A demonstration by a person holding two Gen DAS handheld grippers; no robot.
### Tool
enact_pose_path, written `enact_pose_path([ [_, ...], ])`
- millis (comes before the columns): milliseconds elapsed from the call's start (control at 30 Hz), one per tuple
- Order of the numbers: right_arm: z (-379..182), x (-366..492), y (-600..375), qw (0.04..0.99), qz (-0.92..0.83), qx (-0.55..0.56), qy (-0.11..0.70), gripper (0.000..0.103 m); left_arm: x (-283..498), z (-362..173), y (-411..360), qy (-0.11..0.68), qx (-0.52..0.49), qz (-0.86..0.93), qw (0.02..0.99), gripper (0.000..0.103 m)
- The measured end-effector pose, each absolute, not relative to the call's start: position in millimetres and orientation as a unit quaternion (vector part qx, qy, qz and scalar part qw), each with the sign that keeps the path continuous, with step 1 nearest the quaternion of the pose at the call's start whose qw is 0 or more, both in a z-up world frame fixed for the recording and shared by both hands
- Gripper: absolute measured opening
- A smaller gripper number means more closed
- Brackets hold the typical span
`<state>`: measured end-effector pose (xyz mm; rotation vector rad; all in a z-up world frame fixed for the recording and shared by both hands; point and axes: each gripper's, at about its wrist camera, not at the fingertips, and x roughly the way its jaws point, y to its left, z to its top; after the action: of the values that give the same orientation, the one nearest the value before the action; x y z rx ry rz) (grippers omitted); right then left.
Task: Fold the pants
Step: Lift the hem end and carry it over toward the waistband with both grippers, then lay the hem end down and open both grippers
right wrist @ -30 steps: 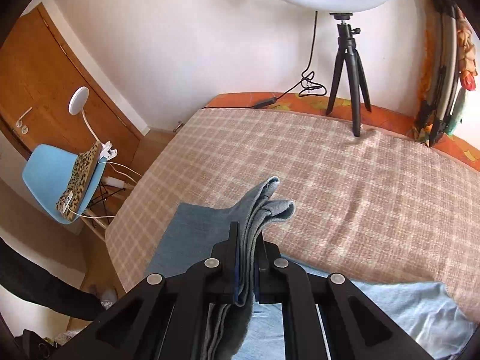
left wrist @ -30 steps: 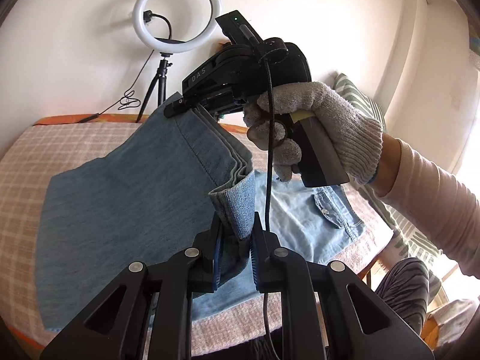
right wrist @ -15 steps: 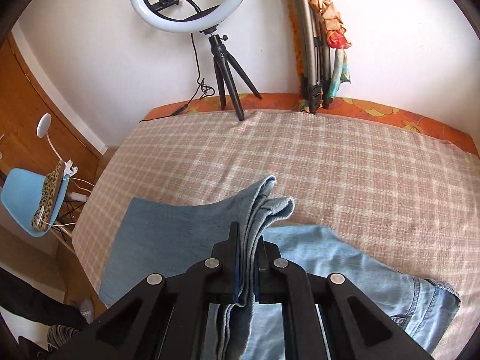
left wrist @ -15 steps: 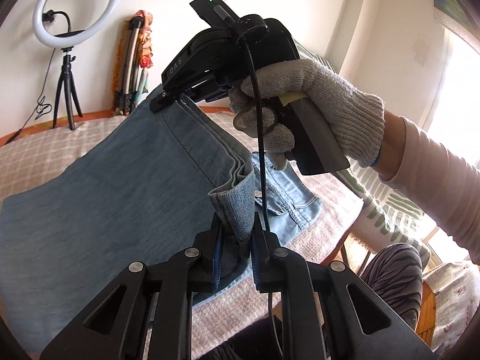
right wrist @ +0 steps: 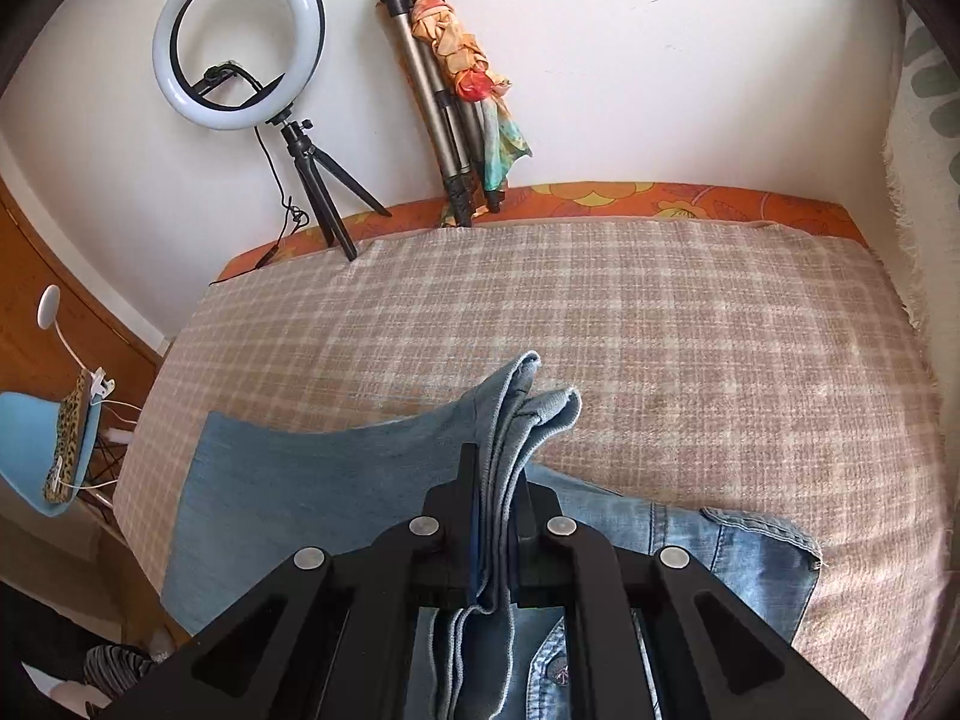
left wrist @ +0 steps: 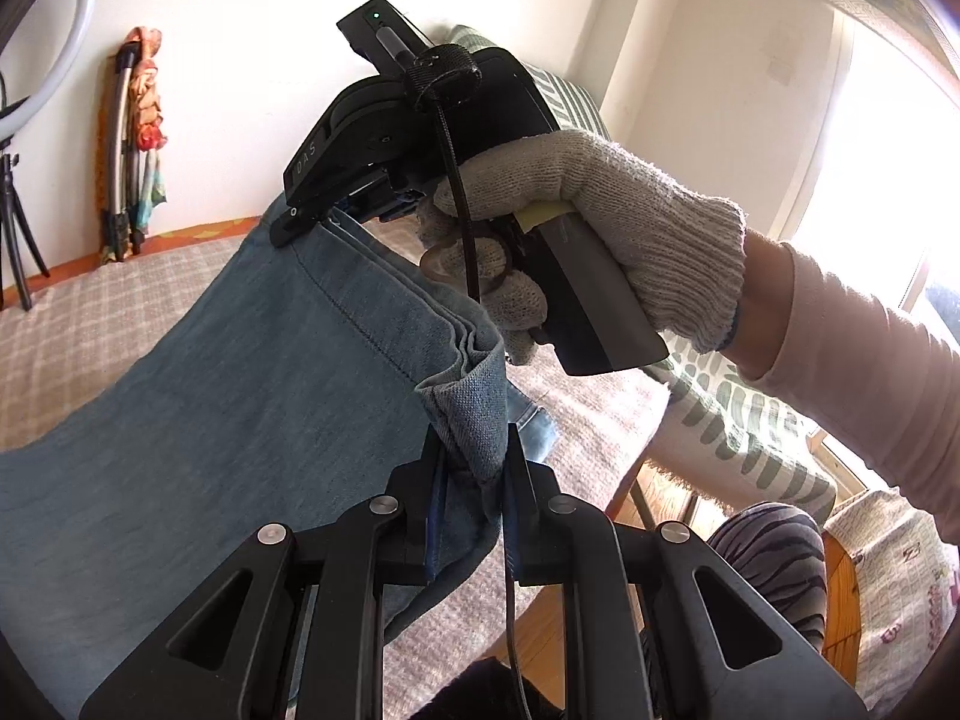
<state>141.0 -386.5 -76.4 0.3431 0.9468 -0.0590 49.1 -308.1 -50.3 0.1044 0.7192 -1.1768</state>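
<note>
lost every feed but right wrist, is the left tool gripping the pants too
observer: yes, the left tool is shut on a bunched hem corner of the pants.
operator: where's my right tool relative to it
observer: the right tool pinches the same hem's far end, with the hem stretched between them.
operator: who's holding it
observer: a gloved hand grips its handle.

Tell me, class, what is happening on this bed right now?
A person in knitted gloves is folding a pair of jeans on a checked bedspread. Each hand holds a gripper: the left gripper and the right gripper are both shut on the stacked hem ends, lifted above the waist part, which lies flat.
</note>
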Motion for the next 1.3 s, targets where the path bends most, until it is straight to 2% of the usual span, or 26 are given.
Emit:
enact_pose_path([
  [500,-128,123,-442,0.858,-0.054,0.178,0.479,0.004,48,-84,-357,0.368,0.085,-0.556,0.741,0.014],
  [833,-149,135,-447,0.855,-0.073,0.149,0.491,0.005,43,-87,-337,0.389,0.122,-0.533,0.741,0.018],
  [933,-148,135,-445,0.856,-0.093,0.121,0.494,0.022,48,-82,-315,0.397,0.117,-0.519,0.748,0.018],
  [967,-145,134,-446,0.857,-0.105,0.112,0.491,0.032,50,-79,-306,0.398,0.116,-0.513,0.751,0.018],
  [1000,-142,132,-447,0.859,-0.112,0.107,0.488,0.035,51,-77,-298,0.397,0.115,-0.507,0.756,0.018],
  [1300,-85,109,-417,0.898,-0.1,0.085,0.421,0.038,82,-47,-200,0.368,0.092,-0.413,0.828,0.018],
])
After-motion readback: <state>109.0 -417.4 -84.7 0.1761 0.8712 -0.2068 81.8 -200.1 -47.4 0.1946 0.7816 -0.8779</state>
